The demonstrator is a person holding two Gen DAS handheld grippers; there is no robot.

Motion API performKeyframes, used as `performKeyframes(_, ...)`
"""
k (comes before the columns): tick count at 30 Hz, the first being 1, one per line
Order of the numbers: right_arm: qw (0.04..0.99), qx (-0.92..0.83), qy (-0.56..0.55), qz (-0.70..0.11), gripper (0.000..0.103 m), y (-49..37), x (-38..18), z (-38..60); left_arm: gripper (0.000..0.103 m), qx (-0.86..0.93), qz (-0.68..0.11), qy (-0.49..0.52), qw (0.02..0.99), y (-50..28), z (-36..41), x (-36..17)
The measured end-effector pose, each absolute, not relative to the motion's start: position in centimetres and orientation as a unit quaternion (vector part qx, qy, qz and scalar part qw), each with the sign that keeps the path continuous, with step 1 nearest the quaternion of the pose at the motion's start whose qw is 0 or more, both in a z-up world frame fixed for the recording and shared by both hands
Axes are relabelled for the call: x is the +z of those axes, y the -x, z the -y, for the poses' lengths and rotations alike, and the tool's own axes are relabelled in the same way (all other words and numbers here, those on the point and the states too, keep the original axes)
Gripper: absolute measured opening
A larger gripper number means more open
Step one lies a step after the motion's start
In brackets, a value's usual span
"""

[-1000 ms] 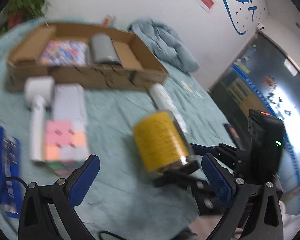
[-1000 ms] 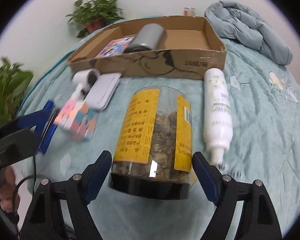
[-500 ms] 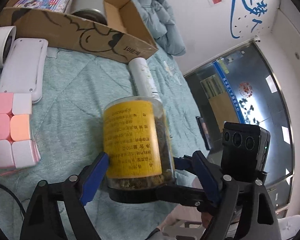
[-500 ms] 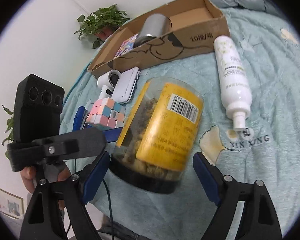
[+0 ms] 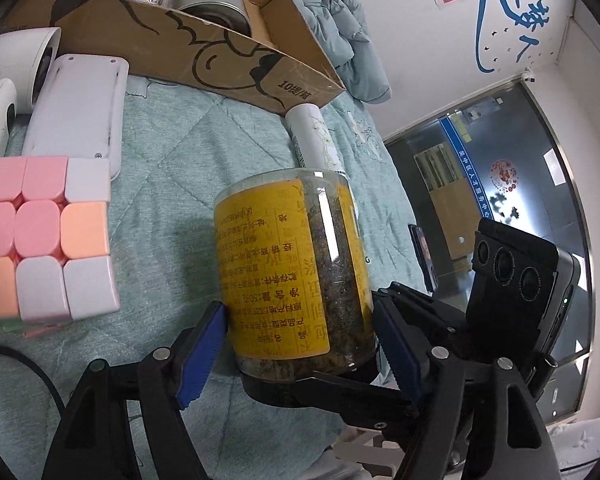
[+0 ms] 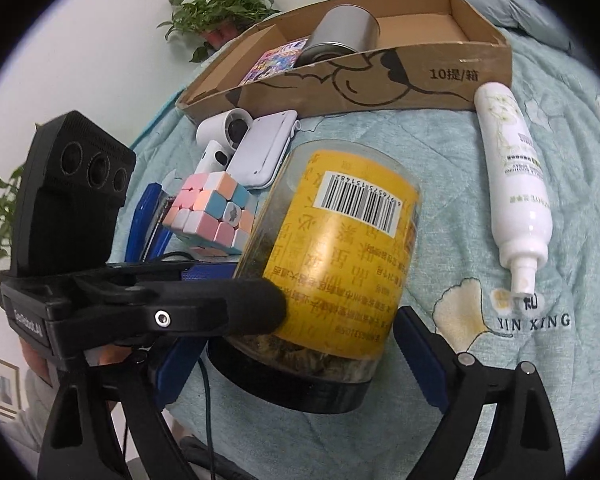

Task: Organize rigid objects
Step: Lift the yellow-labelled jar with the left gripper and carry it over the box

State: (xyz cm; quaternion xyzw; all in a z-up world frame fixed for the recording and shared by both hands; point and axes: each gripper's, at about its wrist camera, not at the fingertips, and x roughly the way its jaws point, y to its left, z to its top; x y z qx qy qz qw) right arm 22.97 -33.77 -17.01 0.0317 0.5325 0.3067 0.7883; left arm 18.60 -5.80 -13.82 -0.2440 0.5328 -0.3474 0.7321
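Since the earlier frames, the left gripper (image 5: 300, 356) has come down from open air onto the jar (image 5: 296, 268), and its jaws are closing. Both blue pads (image 5: 202, 356) now press on the lower part of the jar, one at 9 o'clock and one at 3 o'clock of it, just above the black lid (image 6: 288, 392).

From the right wrist, the right gripper (image 6: 296, 360) has its jaws around the same jar, and they are opening. The right pad (image 6: 420, 360) stands a little apart from the glass; the other is hidden behind the left gripper's finger, so I cannot tell if it touches.

This jar is tilted, lid toward the cameras, above the green blanket (image 6: 440, 160). At 10 o'clock of it lies the cube (image 6: 212, 210), at 2 o'clock the white bottle (image 6: 512, 176), and at 12 o'clock the cardboard box (image 6: 380, 80) with a metal can (image 6: 344, 36) inside.
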Motion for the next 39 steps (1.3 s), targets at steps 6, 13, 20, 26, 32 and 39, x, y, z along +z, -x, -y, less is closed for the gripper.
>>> performKeyframes(6,0.801,0.300,-0.017,-0.518,0.091,-22.8,-16.6,33.6,0.072,-0.353,-0.515,0.227,0.747,-17.7,6.2,-12.6)
performKeyframes(13,0.842,0.284,0.017,-0.458,0.087,-23.0,-13.0,34.0,0.072,-0.356,-0.470,0.196,0.783,-17.6,6.5,-8.3)
performKeyframes(20,0.865,0.283,0.030,-0.414,0.086,-25.0,-10.1,33.1,0.072,-0.354,-0.429,0.177,0.812,-19.1,5.7,-4.2)
performKeyframes(26,0.879,0.287,0.034,-0.380,0.086,-27.7,-7.6,32.8,0.072,-0.349,-0.397,0.168,0.832,-21.8,5.6,-0.5)
performKeyframes(32,0.883,0.290,0.027,-0.368,0.086,-31.2,-6.1,32.3,0.072,-0.340,-0.388,0.155,0.842,-26.2,5.5,2.3)
performKeyframes(39,0.883,0.291,0.034,-0.367,0.086,-36.8,-4.6,32.0,0.072,-0.338,-0.391,0.147,0.844,-33.1,6.1,4.6)
